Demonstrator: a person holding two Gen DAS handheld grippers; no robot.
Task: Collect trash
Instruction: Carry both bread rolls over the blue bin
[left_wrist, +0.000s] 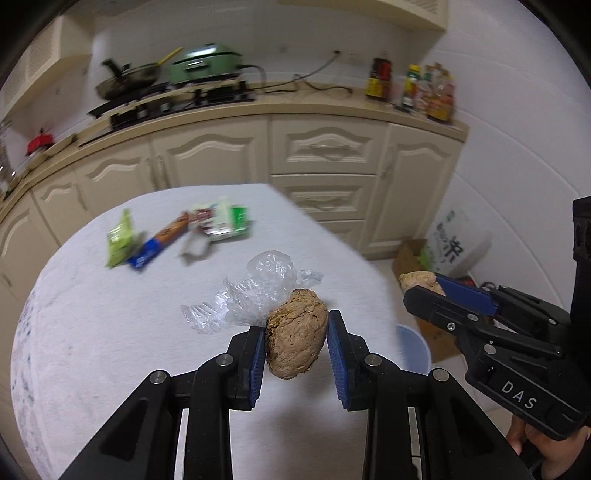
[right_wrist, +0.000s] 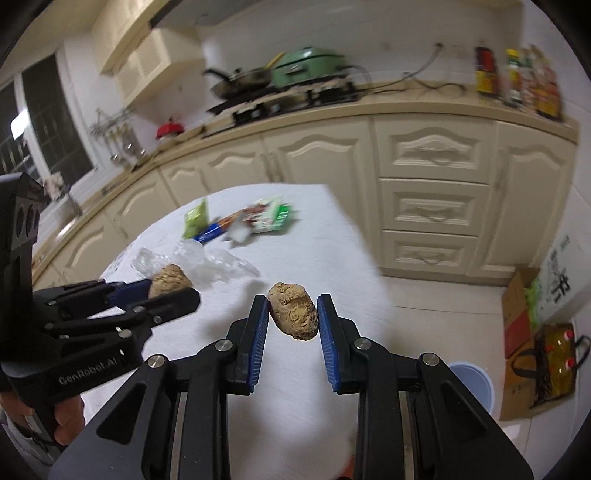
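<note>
My left gripper (left_wrist: 296, 321) is shut on a brown crumpled lump (left_wrist: 295, 334) and holds it above the white-clothed table (left_wrist: 110, 332). A crumpled clear plastic wrap (left_wrist: 258, 291) lies on the cloth just beyond it. At the right, past the table's edge, my right gripper (left_wrist: 424, 286) is shut on a second, paler brown lump (left_wrist: 419, 280). In the right wrist view that lump (right_wrist: 293, 314) sits pinched between the blue pads of the right gripper (right_wrist: 291, 299). The left gripper (right_wrist: 171, 290) shows at the left with its lump (right_wrist: 170, 280). Several snack wrappers (left_wrist: 177, 236) lie at the table's far side.
A pale blue bin (right_wrist: 471, 380) stands on the floor off the table's right edge. A cardboard box (right_wrist: 517, 314) and a mesh bag (right_wrist: 554, 358) sit by the wall. Cream cabinets (left_wrist: 325, 147) with a stove and bottles run behind the table.
</note>
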